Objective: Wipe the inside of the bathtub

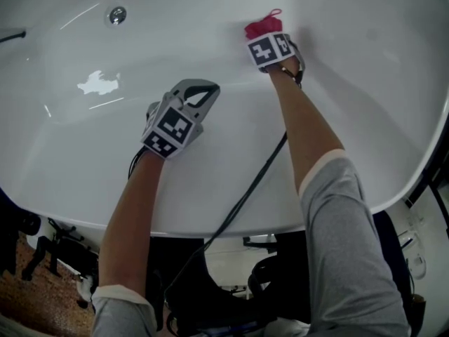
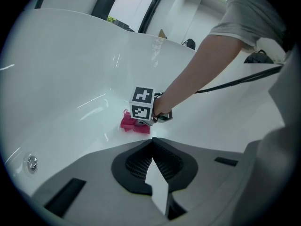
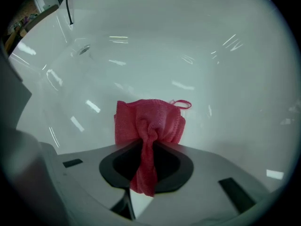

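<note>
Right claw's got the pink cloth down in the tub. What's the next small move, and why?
Probably sweep the right claw sideways along the bathtub wall toward the drain. It is shut on the pink cloth, whose bunched end seems to meet the white surface, so a stroke can start there. The left claw is shut, empty.

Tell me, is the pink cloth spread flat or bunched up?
Bunched: the pink cloth is pinched into folds between the right gripper's jaws.
</note>
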Demonstrator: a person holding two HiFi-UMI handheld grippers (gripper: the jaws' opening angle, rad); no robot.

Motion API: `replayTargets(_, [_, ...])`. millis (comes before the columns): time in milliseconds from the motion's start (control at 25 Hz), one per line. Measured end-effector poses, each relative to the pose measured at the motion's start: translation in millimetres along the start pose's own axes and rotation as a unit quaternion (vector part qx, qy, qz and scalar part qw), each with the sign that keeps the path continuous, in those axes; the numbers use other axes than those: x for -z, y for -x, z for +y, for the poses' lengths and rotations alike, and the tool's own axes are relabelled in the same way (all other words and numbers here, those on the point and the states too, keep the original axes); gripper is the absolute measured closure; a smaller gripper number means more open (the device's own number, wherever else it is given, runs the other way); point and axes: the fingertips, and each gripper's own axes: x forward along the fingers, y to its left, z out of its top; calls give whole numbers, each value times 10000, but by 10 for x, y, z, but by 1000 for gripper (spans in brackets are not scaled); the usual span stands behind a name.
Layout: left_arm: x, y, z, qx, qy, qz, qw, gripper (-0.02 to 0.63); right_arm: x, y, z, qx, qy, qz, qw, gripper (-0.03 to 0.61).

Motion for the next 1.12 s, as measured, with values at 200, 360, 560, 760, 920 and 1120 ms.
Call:
replayTargets(200, [42, 2, 31, -24, 78, -1, 10000, 611, 232, 14, 733, -1150, 499, 477, 9910, 509])
replayTargets(360, [43, 23, -4, -12, 94, 50, 9999, 611, 225, 67, 1038, -1586, 920, 140, 9829, 509])
replayTargets(560, [16, 70, 53, -75, 67, 28, 9999, 611, 231, 7, 452, -595, 835, 358, 9941, 509])
replayTargets(760, [-14, 63, 30, -83, 75, -47, 9999, 611, 392, 27, 27, 285, 473, 711, 9959, 509])
replayTargets(920, [25, 44, 27, -73, 115, -77, 9999, 611, 426, 27, 435, -514, 481, 756, 9947, 511])
replayTargets(1120, [75, -6, -34, -19, 175, -2, 9998, 611, 406, 69, 1014, -1413, 1375, 435, 9794, 509])
